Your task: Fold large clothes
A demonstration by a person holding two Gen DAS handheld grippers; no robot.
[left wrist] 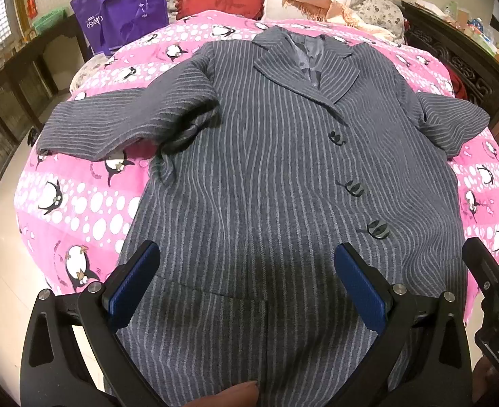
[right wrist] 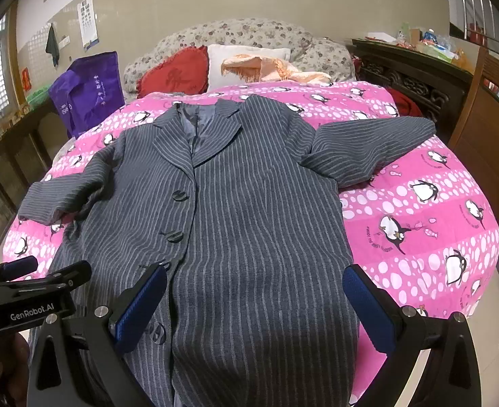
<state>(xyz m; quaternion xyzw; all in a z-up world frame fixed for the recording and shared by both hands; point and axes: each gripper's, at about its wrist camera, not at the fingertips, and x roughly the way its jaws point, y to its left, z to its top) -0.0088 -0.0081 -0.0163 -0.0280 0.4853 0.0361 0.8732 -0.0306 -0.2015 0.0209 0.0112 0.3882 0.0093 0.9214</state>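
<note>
A long grey pinstriped coat (left wrist: 270, 156) lies face up and buttoned on a pink penguin-print bedspread (left wrist: 79, 210), collar at the far end, both sleeves spread out sideways. It also shows in the right wrist view (right wrist: 249, 210). My left gripper (left wrist: 246, 257) is open and empty, hovering over the coat's lower front by the hem. My right gripper (right wrist: 254, 278) is open and empty, over the coat's lower right side. The right gripper also shows at the edge of the left wrist view (left wrist: 494, 254); the left gripper shows at the left of the right wrist view (right wrist: 49, 271).
A red cushion (right wrist: 174, 74), a white pillow (right wrist: 246, 54) with a peach cloth and a floral bolster lie at the bed's head. A purple bag (right wrist: 86, 95) stands at the left. Dark wooden furniture (right wrist: 419, 81) flanks the right side.
</note>
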